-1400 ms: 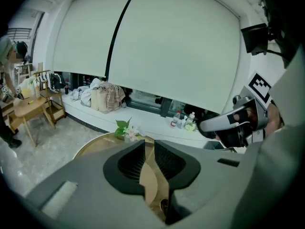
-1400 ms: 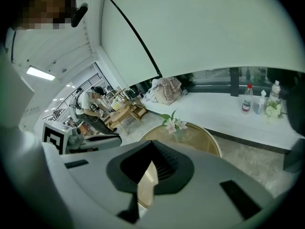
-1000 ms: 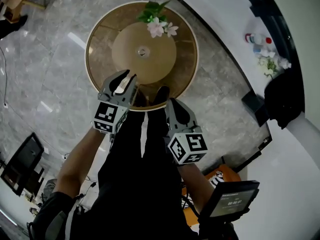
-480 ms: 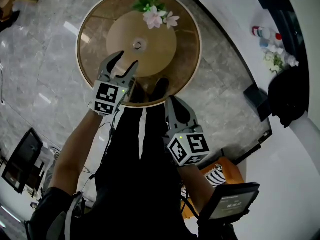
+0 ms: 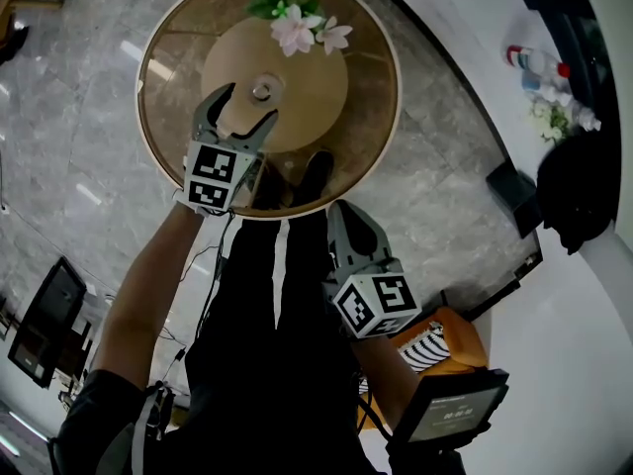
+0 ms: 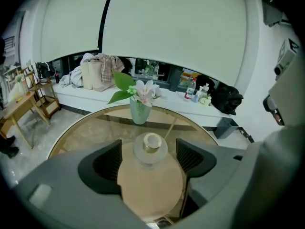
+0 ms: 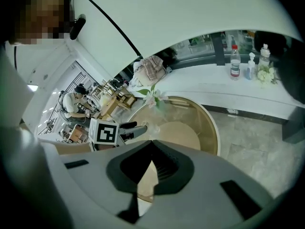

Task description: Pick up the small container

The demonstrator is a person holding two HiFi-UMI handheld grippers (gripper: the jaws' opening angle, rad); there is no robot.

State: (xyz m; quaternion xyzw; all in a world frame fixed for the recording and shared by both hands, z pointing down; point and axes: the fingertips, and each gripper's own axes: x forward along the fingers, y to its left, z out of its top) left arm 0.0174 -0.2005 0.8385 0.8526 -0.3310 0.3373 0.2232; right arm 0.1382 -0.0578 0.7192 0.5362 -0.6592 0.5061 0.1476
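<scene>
Upper centre of head view: see small container upright on tan disc of round glass table, just below flower vase in frame.

Progress:
- Not picked up yet; container on disc, untouched.
- Approach by L gripper looks near done. Jaws have just been opening, now spread wide, container at their mouth, nothing pinched.
- Left to do, by my read: ease fwd, close on body, lift.
- R gripper low centre of frame, over person's dark clothing, well apart from container; prob. no part in this grab.

View vs view:
- L gripper view: shows container centred btwn both dark pads w/ clear gap each side, no contact. Shows also pale frosted body + gold-ish cap; head view gives only a small pale dot.
- Head view: gives layout of both grippers vs table, which neither gripper view gives.
- R gripper view: shows its pads pressed together, nothing btwn them. Catches L gripper's marker cube at centre left, plus bottles on white ledge, upper right.
- Can't tell from any view whether L pads are level w/ container body or above it.
</scene>
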